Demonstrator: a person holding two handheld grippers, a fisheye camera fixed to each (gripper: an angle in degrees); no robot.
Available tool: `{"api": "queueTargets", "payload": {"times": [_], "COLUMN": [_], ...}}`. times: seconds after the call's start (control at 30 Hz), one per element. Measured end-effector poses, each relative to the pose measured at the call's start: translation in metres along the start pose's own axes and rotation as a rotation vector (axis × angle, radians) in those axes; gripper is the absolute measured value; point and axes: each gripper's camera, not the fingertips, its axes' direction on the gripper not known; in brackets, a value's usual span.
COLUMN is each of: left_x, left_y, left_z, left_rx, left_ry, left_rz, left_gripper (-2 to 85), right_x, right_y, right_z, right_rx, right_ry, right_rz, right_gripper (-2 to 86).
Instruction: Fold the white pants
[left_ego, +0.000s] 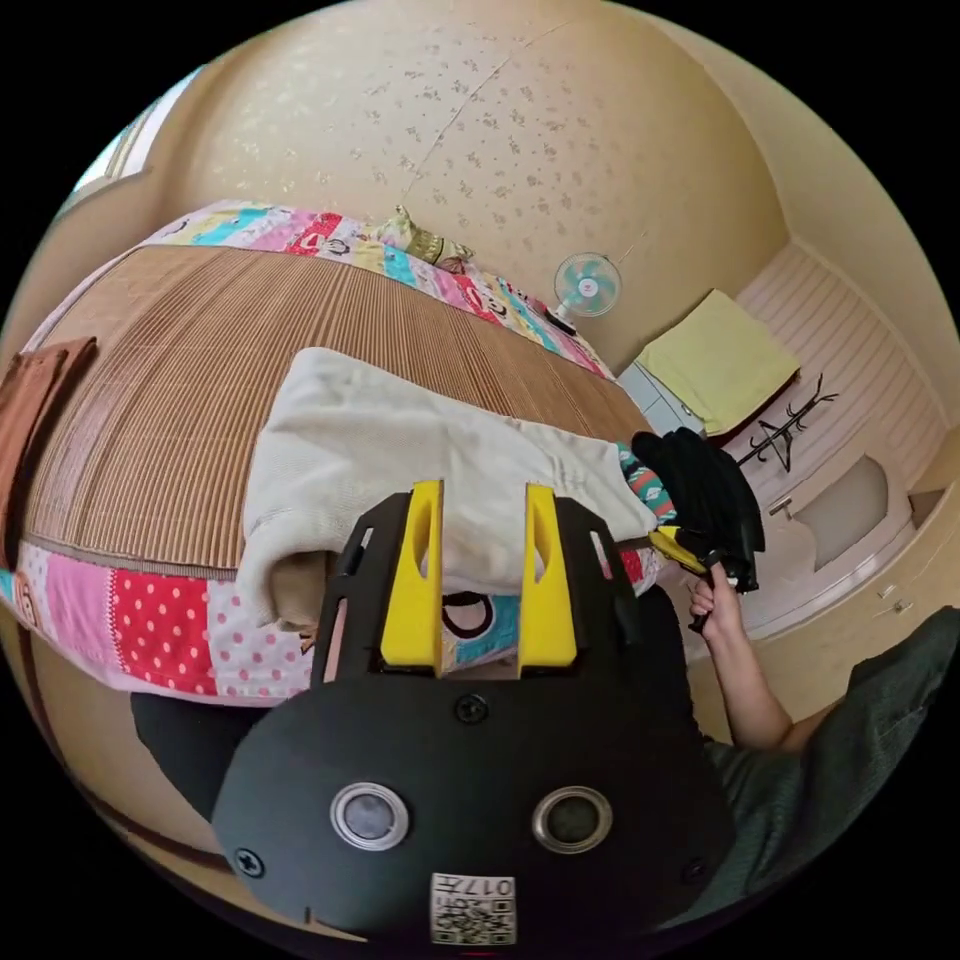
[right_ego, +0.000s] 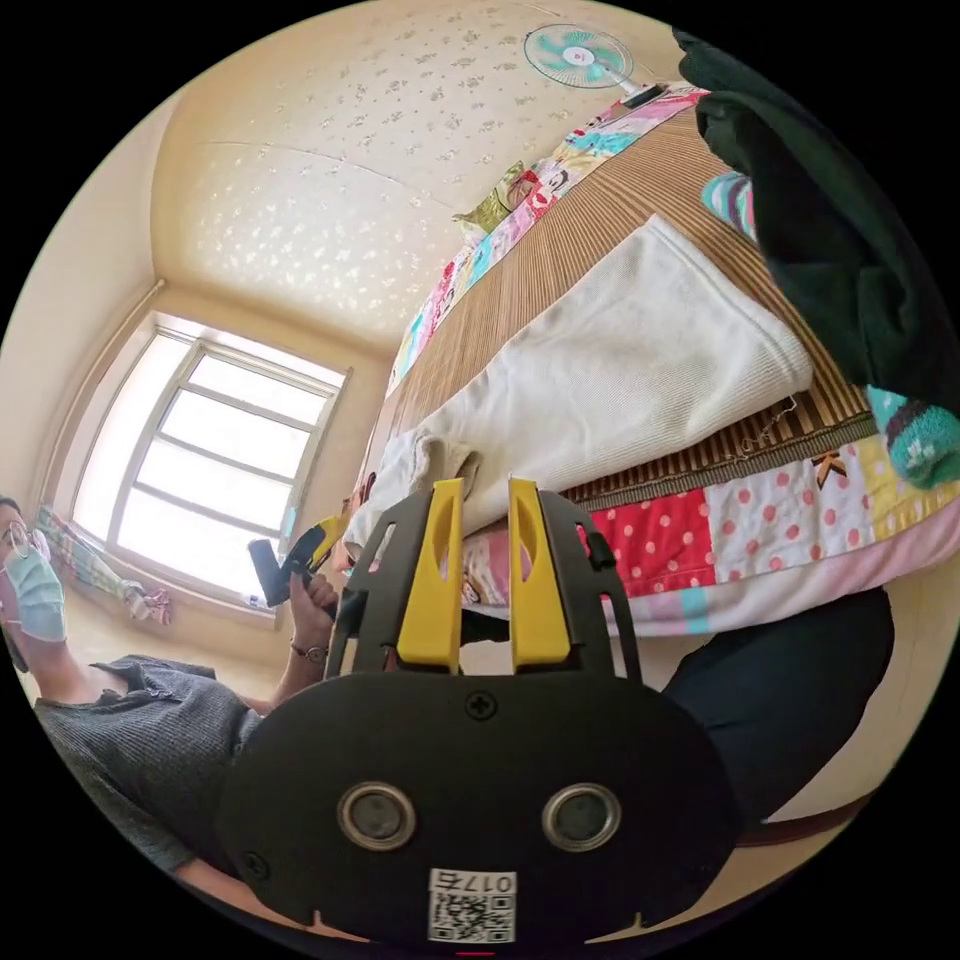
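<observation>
The white pants (left_ego: 400, 450) lie folded into a long bundle on a bamboo mat (left_ego: 180, 380) on the bed, one end drooping over the near edge. My left gripper (left_ego: 483, 495) hovers open just in front of that edge, with nothing between its yellow jaws. In the right gripper view the pants (right_ego: 620, 380) stretch across the mat, and my right gripper (right_ego: 484, 490) is open with a narrower gap, close to the drooping end. The right gripper (left_ego: 690, 552) is also visible in a hand by the bed's corner. The left gripper (right_ego: 300, 555) appears in the other hand.
A dark garment (left_ego: 705, 485) and patterned cloth (right_ego: 920, 430) are piled at the mat's end beside the pants. A brown cloth (left_ego: 40, 400) lies at the other end. A patchwork quilt (left_ego: 160, 625) covers the bed's side. A fan (left_ego: 587, 284), window (right_ego: 220, 450) and coat stand (left_ego: 785, 430) surround it.
</observation>
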Motion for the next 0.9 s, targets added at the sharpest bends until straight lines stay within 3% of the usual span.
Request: {"api": "queueTargets", "payload": {"times": [0.07, 0.2, 0.27, 0.4, 0.53, 0.77, 0.9], "left_x": [-0.037, -0.084, -0.106, -0.119, -0.156, -0.193, -0.2], "left_y": [0.004, 0.002, 0.002, 0.012, 0.018, 0.034, 0.032], "left_z": [-0.018, -0.034, -0.042, -0.054, -0.005, -0.035, -0.041], "left_rx": [0.03, 0.039, 0.024, 0.089, -0.2, -0.106, -0.099], "left_ry": [-0.135, -0.097, -0.123, -0.132, -0.163, -0.081, -0.071], "left_rz": [-0.14, -0.239, -0.316, -0.322, -0.371, -0.396, -0.393], "left_gripper": [11.3, 13.8, 17.3, 15.6, 12.5, 12.3, 11.9], "right_x": [-0.003, -0.02, -0.023, -0.004, 0.002, 0.022, 0.029], "right_y": [-0.001, -0.013, -0.024, -0.042, -0.039, -0.016, -0.021], "right_z": [0.023, 0.09, 0.123, 0.207, 0.223, 0.231, 0.257], "right_rx": [-0.04, -0.127, -0.172, -0.338, -0.317, -0.251, -0.328], "right_ry": [-0.037, -0.193, -0.18, -0.168, -0.094, -0.085, -0.001], "right_rz": [-0.02, -0.101, -0.11, -0.029, -0.018, 0.005, 0.05], "right_gripper": [9.4, 13.4, 16.5, 20.1, 19.7, 16.7, 9.5]}}
